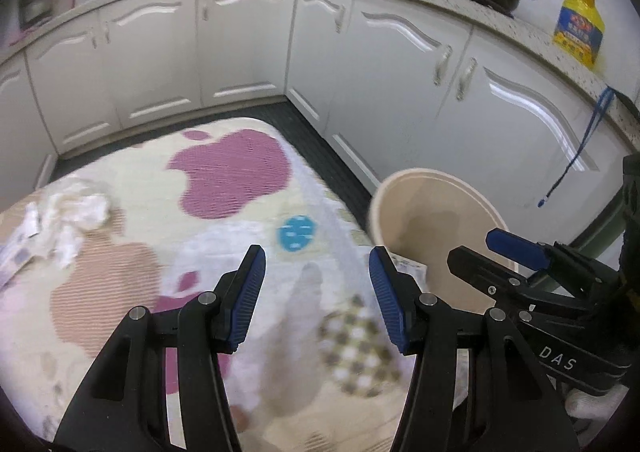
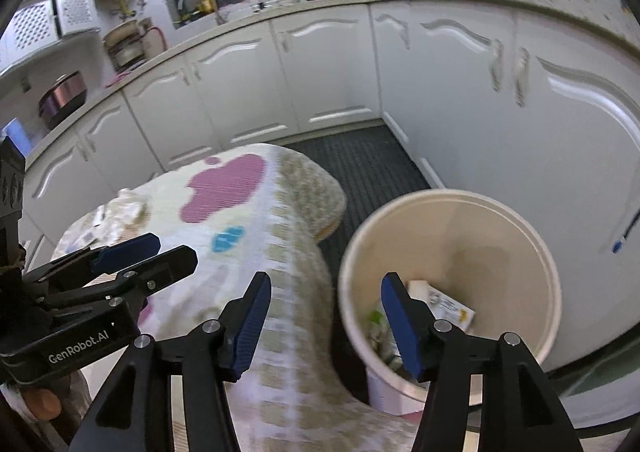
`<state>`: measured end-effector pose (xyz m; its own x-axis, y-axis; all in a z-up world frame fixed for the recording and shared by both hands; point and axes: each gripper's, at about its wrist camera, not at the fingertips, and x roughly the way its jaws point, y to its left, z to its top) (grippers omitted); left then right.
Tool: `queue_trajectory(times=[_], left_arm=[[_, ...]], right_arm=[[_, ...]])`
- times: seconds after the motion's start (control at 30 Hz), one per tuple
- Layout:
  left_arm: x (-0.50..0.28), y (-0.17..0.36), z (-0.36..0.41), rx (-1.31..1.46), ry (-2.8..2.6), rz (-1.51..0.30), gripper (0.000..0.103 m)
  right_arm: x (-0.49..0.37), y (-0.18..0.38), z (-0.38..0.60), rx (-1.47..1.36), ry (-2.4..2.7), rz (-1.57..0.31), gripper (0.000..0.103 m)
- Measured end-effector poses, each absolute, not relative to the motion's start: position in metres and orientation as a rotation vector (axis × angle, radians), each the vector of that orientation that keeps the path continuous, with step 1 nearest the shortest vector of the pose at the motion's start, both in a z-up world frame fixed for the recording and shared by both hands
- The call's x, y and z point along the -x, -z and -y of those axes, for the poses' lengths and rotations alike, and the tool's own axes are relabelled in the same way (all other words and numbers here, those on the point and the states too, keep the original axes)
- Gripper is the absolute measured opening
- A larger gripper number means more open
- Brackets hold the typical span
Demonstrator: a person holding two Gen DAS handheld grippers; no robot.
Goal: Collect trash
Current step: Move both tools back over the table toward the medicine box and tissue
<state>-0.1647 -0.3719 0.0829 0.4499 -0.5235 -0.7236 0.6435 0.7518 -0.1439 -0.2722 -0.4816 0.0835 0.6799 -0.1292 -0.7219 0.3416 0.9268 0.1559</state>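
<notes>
Operator: Report gripper status.

Technician: Left gripper [image 1: 317, 294]: fingers spread, nothing between them; it hangs over the cloth-covered bench [image 1: 224, 292]. Right gripper [image 2: 326, 326]: fingers spread, nothing held; it sits at the near rim of the bin [image 2: 448, 197], 1 finger over the cloth edge, 1 finger over the bin mouth.

Operator: Location of the trash?

Technician: 2 groups; crumpled white paper scraps [image 1: 68, 215] lie at the far-left part of the bench, well apart from both grippers; a carton [image 2: 444, 302] and other wrappers already lie at the bottom of the bin.

Operator: Reason for the bin position?

Technician: Judgement only: the bin stands on the floor just beside the bench edge so each piece needs a short carry; open fingers suit a fresh pick.

Operator: Next requirement?

Technician: Probably a reach across to the scraps; the soft paper may need a deep pinch.
</notes>
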Motion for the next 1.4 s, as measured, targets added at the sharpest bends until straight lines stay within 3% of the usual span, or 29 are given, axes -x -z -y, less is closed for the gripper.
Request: queue_trajectory(times=[1.03,1.1,1.17,1.4], left_arm=[[0.132,-0.098,0.2,0.003,0.494,-0.798,0.053],[0.128,-0.096,0.185,0.015,0.489,-0.805,0.054],[0.123,-0.093,0.167,0.03,0.493,-0.816,0.066],[0.097,-0.085,0.112,0.065,0.482,-0.837,0.07]], right_arm=[[0.213,-0.107,0.363,-0.183,0.082,-0.767,0.069],[0.209,-0.106,0.358,-0.176,0.07,-0.774,0.069],[0.205,-0.105,0.353,-0.169,0.057,-0.779,0.069],[0.182,-0.094,0.34,-0.174,-0.013,-0.801,0.071]])
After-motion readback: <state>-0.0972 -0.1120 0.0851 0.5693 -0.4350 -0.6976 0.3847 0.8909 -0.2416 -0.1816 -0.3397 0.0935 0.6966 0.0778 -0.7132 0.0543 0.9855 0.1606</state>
